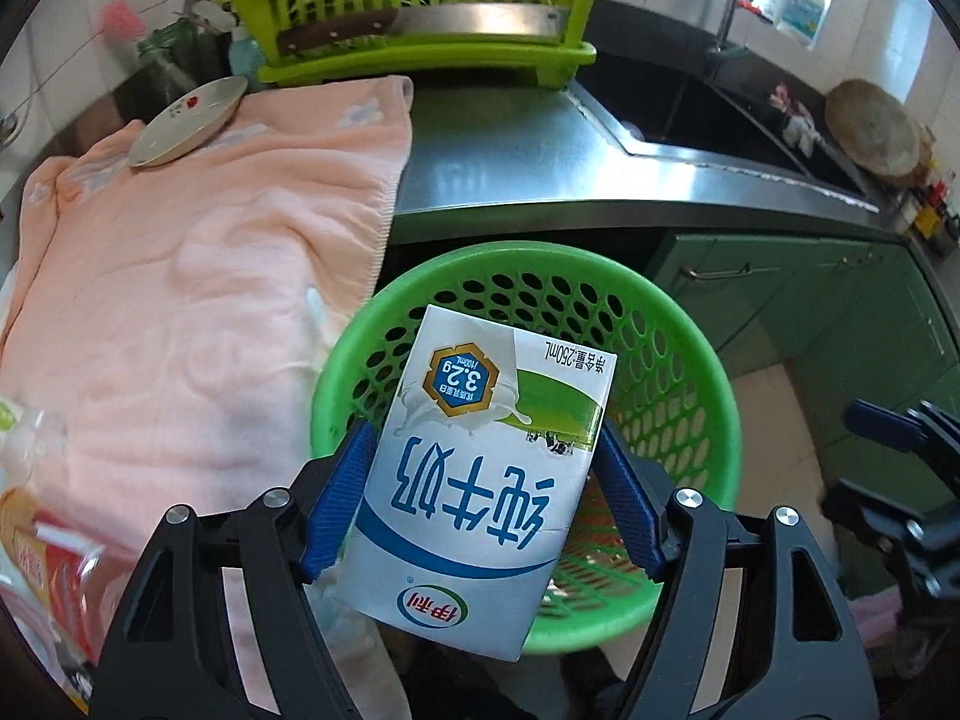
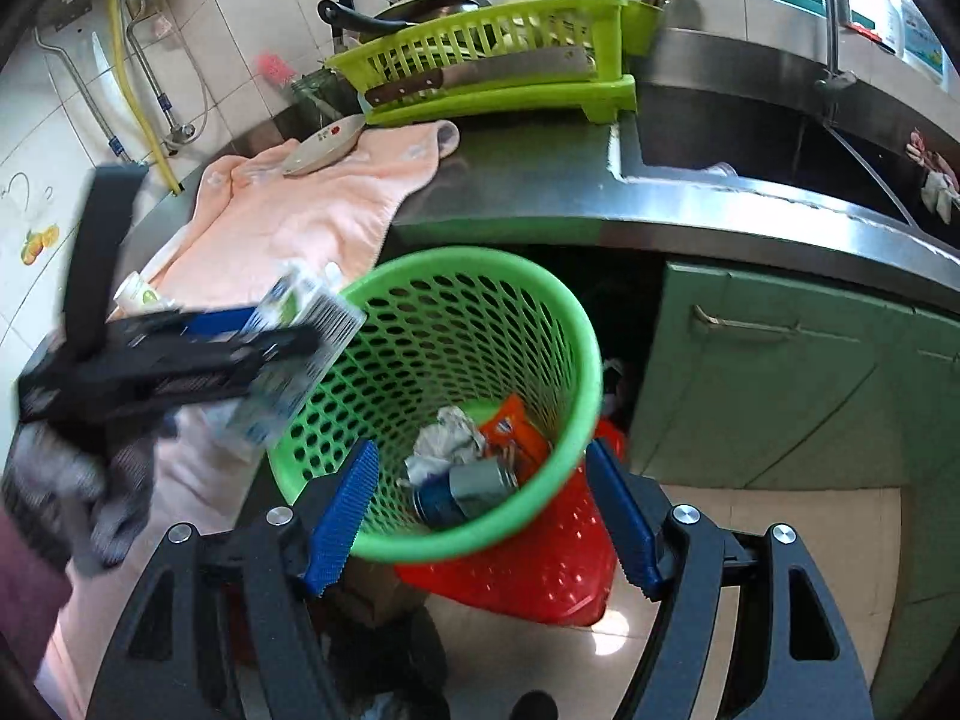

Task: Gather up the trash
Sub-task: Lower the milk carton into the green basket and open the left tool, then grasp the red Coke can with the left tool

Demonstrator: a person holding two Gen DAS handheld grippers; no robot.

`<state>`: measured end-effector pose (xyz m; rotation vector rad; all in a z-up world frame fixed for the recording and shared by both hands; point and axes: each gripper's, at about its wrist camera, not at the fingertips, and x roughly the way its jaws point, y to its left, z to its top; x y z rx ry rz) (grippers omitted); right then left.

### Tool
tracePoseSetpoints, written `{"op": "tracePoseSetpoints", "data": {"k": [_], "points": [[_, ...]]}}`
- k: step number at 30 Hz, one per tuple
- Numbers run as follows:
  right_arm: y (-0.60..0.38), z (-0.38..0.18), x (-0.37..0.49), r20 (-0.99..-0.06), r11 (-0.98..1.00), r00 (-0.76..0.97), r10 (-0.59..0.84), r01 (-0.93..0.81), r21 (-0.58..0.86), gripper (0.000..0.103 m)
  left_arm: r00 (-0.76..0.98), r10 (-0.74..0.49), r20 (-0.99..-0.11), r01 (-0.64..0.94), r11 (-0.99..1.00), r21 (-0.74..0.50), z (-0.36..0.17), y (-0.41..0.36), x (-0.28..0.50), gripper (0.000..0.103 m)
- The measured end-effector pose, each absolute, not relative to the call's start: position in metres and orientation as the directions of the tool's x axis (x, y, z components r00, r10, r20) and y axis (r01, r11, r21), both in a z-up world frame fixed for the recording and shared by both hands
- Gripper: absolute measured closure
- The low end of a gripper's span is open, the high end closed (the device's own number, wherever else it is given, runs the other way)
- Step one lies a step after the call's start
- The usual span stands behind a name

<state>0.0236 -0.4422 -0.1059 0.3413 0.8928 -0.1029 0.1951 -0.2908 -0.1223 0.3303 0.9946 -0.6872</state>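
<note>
My left gripper (image 1: 483,480) is shut on a white and blue milk carton (image 1: 480,480) and holds it above the near rim of the green perforated trash basket (image 1: 690,360). In the right wrist view the left gripper (image 2: 198,354) and the carton (image 2: 300,348) are blurred at the basket's left rim. The green basket (image 2: 540,312) holds crumpled paper (image 2: 444,438), an orange wrapper (image 2: 510,426) and a can (image 2: 468,489). My right gripper (image 2: 480,510) is open and empty over the basket's near rim.
A pink towel (image 1: 198,276) covers the steel counter (image 1: 510,150), with a small plate (image 1: 186,120) on it. A lime dish rack (image 1: 420,6) with a cleaver stands behind. A sink (image 1: 690,102) is right. A red basket (image 2: 540,570) sits beneath the green one. Green cabinets (image 2: 780,390) are right.
</note>
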Motion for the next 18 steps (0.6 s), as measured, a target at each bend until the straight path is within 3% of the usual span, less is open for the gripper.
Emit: {"op": "tracePoseSetpoints", "data": {"k": [7,18], "points": [[-0.454,-0.117,0.002,-0.799,0.932,0.600,0.042,0.265,0.249,0.034,0.365,-0.330,-0.870,0.643,0.765,-0.021,-0.139,-0.309,0.214,0.020],[-0.433,-0.109,0.009,-0.788,0.944,0.611,0.079,0.208,0.256,0.034,0.422,-0.366,-0.829,0.558,0.826,-0.080,-0.105,-0.253,0.185,0.020]]}}
